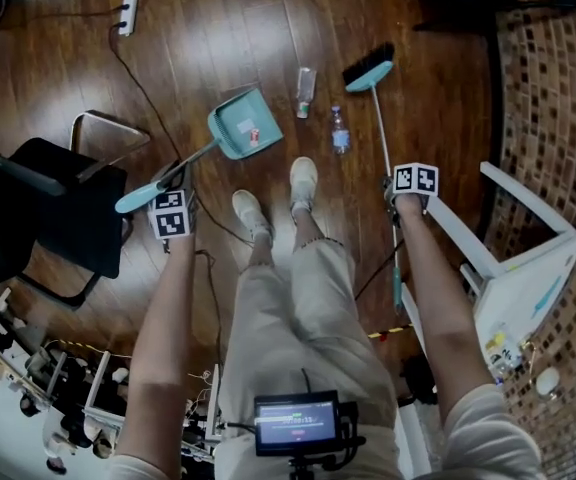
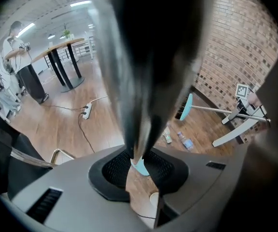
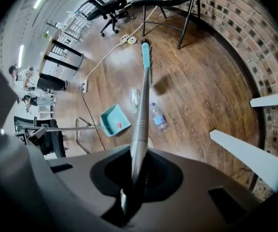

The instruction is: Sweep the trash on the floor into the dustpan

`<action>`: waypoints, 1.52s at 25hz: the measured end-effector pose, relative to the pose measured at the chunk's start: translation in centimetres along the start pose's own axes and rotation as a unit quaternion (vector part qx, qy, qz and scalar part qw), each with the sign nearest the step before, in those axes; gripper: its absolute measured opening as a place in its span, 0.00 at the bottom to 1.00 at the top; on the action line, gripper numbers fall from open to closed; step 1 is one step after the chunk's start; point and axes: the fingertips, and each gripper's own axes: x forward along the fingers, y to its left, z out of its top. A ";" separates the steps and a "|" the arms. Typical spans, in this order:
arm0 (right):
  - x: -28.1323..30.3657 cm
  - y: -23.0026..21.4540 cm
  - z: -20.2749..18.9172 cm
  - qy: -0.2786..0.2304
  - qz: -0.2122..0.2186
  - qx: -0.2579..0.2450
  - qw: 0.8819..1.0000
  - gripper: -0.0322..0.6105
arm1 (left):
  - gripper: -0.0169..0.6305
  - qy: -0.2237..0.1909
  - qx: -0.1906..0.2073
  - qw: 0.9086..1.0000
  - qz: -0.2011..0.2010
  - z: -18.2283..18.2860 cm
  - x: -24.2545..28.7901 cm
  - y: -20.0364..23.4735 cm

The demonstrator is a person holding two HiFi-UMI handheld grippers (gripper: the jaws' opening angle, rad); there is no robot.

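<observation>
A teal dustpan [image 1: 243,123] lies on the wooden floor with a small red scrap inside it. Its long handle [image 1: 153,190] runs back to the left, and my left gripper [image 1: 175,178] is shut on that handle; the handle's teal end [image 2: 140,167] shows between the jaws. My right gripper [image 1: 392,182] is shut on the broom's stick [image 3: 140,120]. The broom's teal head [image 1: 368,71] rests on the floor beyond the dustpan's right side. Two plastic bottles lie between dustpan and broom, one clear [image 1: 305,91] and one with a blue label [image 1: 339,130].
The person's two feet [image 1: 303,181] stand just behind the bottles. A black chair [image 1: 63,208] is at the left and a white stool [image 1: 528,258] lies at the right by a patterned brick surface [image 1: 558,88]. A power strip [image 1: 126,13] and its cable cross the floor.
</observation>
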 end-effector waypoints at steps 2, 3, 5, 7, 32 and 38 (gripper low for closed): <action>1.2 0.6 0.8 0.011 -0.009 -0.002 1.000 0.12 | 0.15 -0.001 0.001 1.000 0.000 0.5 0.4 0.7; 1.9 1.0 1.3 0.017 -0.012 -0.004 1.000 0.12 | 0.15 -0.003 -0.003 1.000 0.002 0.8 0.5 1.2; 3.3 2.2 2.0 0.031 -0.014 -0.009 0.999 0.12 | 0.15 -0.003 -0.009 1.000 0.009 0.9 0.8 2.0; 4.4 3.3 2.3 0.046 -0.016 -0.011 0.999 0.12 | 0.15 -0.001 -0.002 1.000 0.009 0.9 1.0 1.9; 7.5 16.0 -4.0 0.056 0.028 -0.055 0.997 0.12 | 0.15 -0.011 0.006 1.000 0.003 -0.1 1.0 1.5; 6.2 10.9 -3.9 0.040 -0.038 -0.051 0.997 0.12 | 0.15 -0.011 0.015 1.000 -0.006 -0.9 0.4 1.4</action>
